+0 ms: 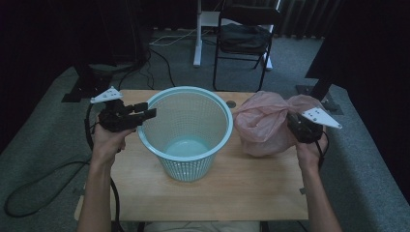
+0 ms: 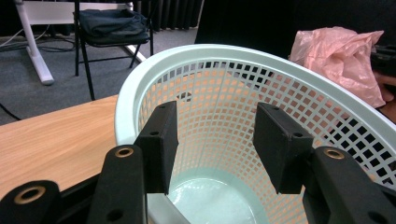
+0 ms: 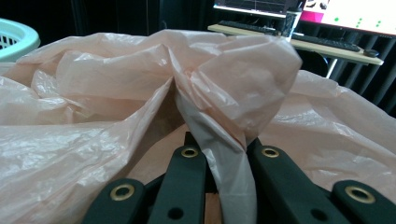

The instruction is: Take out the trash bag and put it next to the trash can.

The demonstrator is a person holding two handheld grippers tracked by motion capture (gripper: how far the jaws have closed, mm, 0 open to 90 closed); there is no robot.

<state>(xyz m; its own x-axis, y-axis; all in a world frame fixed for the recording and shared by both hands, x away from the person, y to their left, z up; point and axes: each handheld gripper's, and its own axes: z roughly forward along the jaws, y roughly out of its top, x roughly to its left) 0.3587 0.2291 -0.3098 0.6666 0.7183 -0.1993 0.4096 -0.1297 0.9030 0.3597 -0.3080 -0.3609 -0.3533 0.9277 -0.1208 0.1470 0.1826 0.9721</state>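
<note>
You're in an office-type lab room, dim: grey carpet floor [image 1: 43, 140], wooden table [image 1: 232, 193], black folding chair [image 1: 244, 36] with a bag on it, white desk leg [image 1: 197, 38], loose cables [image 1: 34, 191], and a desk carrying keyboard [image 3: 327, 41] and lit monitor [image 3: 355, 14].

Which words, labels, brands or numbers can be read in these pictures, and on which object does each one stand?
No text can be read in any view.
The mint basket, the pink plastic bag and the wooden table carry no print.
The monitor in the right gripper view shows coloured dots and blurred marks, too small to read.
The keyboard keys are too small and dark to read.
</note>
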